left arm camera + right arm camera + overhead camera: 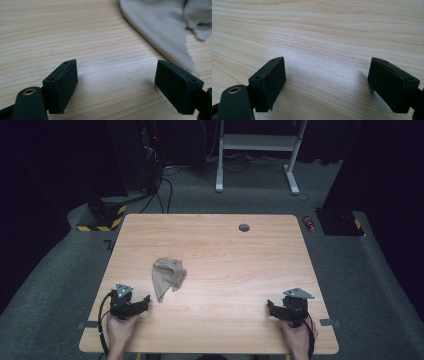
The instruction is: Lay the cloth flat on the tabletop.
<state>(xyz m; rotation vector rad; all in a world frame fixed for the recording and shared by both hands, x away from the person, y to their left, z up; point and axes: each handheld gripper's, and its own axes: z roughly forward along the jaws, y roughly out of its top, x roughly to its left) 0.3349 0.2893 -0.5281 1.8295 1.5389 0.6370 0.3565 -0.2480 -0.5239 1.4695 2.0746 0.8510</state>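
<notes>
— What does the high view give you?

— A pale wooden tabletop (pixel 225 255) with a crumpled beige cloth (pixel 167 276) lying left of its middle. The left claw (pixel 145 301) rests near the front left corner, held in the person's left hand (pixel 120 327), its tips pointing toward the cloth and just short of the lower end of it. The right claw (pixel 270 307) sits near the front right corner in the right hand (pixel 296 336), well apart from the cloth. A small dark round grommet (pixel 244 227) is set into the far side of the tabletop.

— And the left gripper view?

— The left claw (pixel 116 77) stands wide open, bare wood between its two black jaws. The cloth (pixel 162 27) fills the upper right; its ribbed edge runs down to just beside the right jaw. I cannot tell whether it touches that jaw. Nothing is gripped.

— The right gripper view?

— The right claw (pixel 327 77) is spread wide as well, hovering low over the tabletop (pixel 317 30) with only wood grain between the jaws. It holds nothing.
</notes>
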